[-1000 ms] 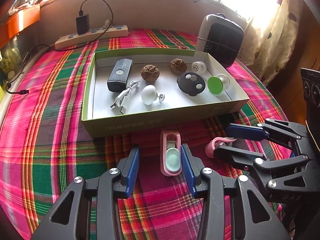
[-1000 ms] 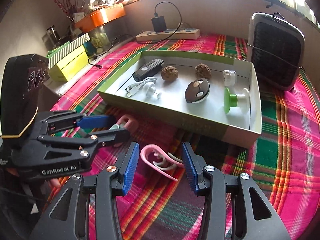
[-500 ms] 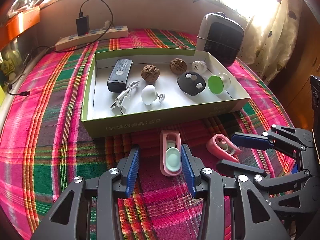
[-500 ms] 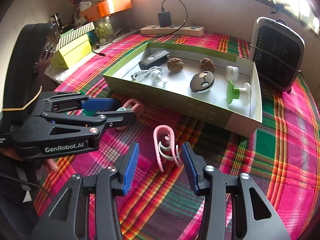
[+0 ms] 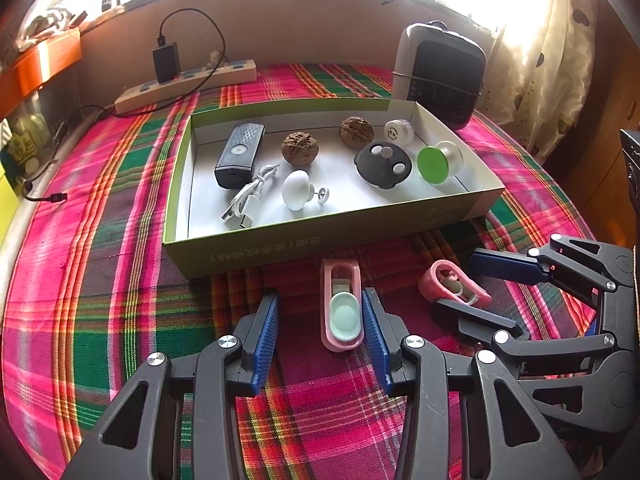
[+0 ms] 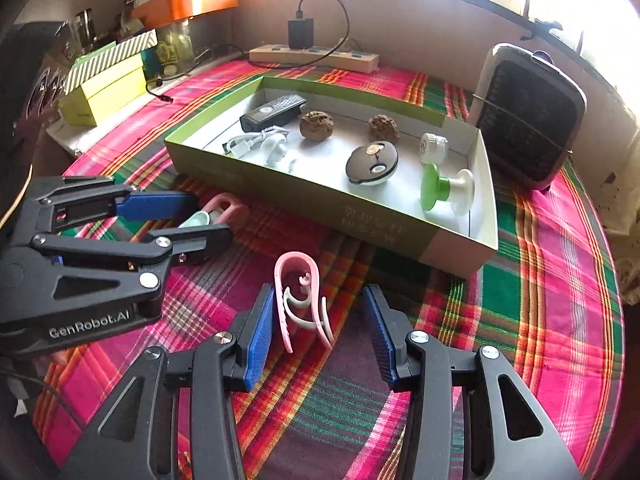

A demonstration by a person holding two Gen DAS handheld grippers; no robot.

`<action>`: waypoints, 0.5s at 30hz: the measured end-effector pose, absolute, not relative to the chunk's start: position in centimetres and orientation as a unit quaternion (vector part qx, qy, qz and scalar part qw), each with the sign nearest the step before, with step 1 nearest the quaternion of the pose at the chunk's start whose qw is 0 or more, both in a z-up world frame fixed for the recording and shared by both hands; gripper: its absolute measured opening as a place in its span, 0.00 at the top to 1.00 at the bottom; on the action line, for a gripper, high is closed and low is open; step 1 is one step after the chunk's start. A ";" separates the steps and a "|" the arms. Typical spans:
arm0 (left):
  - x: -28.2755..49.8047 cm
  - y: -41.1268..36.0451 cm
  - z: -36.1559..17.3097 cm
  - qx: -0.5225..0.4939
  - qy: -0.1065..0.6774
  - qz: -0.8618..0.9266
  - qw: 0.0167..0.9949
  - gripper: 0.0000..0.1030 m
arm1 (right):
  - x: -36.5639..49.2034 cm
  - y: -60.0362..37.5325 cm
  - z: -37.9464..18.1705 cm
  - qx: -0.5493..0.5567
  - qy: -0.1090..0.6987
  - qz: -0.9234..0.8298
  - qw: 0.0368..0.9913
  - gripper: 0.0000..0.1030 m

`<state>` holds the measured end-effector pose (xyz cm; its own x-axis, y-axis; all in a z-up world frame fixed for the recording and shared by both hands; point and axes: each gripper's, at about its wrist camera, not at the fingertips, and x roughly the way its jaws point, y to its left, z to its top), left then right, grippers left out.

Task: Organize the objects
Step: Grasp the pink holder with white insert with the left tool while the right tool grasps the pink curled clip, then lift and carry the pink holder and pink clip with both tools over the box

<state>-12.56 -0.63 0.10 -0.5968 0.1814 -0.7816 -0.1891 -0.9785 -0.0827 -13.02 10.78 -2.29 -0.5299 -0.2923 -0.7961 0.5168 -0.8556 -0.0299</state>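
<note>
Lying nearest on the plaid cloth (image 5: pixel 100 288), two pink clips sit in front of the box, each framed by one gripper. The left gripper (image 5: pixel 320 330) has its blue pads spread apart, with the flat pink clip with a mint pad (image 5: pixel 341 308) between them, close against the right pad and clear of the left one. The right gripper (image 6: pixel 318 330) is likewise spread wide around the curved pink clip (image 6: pixel 298 294), which stands on edge near its left pad; I cannot tell if they touch. Only the right wrist view shows that clip's looped profile and its pale inner spring arms, plus the yellow boxes (image 6: pixel 106 88) off to the side; the left wrist view instead looks straight down on the mint pad of its clip, which the other view shows only as a sliver behind the left gripper's fingers. Beyond both clips lies the shallow green box (image 5: pixel 320 240) with a white floor. It holds a black remote-like device (image 5: pixel 240 155), a white cable (image 5: pixel 250 196), a white knob (image 5: pixel 297 189), two walnuts (image 5: pixel 300 148), a black round disc with silver buttons (image 5: pixel 383 164), a green-faced knob (image 5: pixel 438 162) and a small white cap (image 5: pixel 398 131). Farther back stand a small heater (image 5: pixel 438 76) just past the box's far right corner and a power strip (image 5: pixel 188 86) with a black charger plugged in, against the wall.
</note>
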 end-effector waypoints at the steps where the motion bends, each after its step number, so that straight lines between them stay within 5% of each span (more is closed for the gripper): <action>1: -12.5 -0.6 0.1 -0.436 0.005 0.894 0.103 0.62 | -13.0 10.8 -2.3 0.424 0.131 -0.865 0.233 0.56; 15: -12.3 -0.4 0.0 -0.430 0.012 0.897 0.100 0.63 | -12.8 10.9 -2.4 0.418 0.119 -0.872 0.227 0.56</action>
<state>-12.30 -0.36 -0.01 -0.6101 0.1692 -0.7740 -0.1896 -0.9797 -0.0648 -12.77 10.95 -2.36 -0.5476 -0.2968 -0.7823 0.4950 -0.8688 -0.0168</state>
